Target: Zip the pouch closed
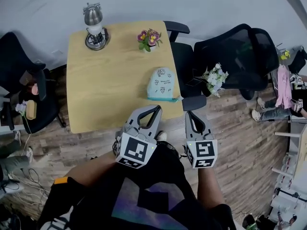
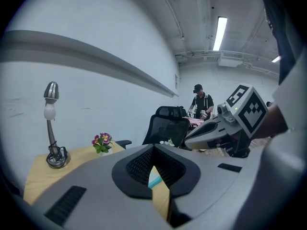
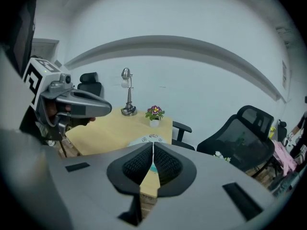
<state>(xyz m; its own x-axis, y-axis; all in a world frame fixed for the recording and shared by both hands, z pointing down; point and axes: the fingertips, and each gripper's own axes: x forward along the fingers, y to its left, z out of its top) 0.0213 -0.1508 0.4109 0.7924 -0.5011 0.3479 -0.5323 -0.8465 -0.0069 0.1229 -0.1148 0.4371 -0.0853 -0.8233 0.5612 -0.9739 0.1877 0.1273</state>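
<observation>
Lying by table (image 1: 105, 80) edge, pouch (image 1: 162, 84), untouched

Three cameras, one bench (image 1: 110, 80)
Head view looks steeply down; left claw (image 1: 154, 110) and right claw (image 1: 190, 115) cameras face across from its near edge, sharing lamp (image 2: 51, 92) and flowers (image 3: 154, 112).

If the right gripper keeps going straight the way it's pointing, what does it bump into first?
Probably the light blue pouch standing near the front corner of the table; it sits just beyond the shut jaws of the right gripper. Depth is unclear, so the table edge might come first.
</observation>
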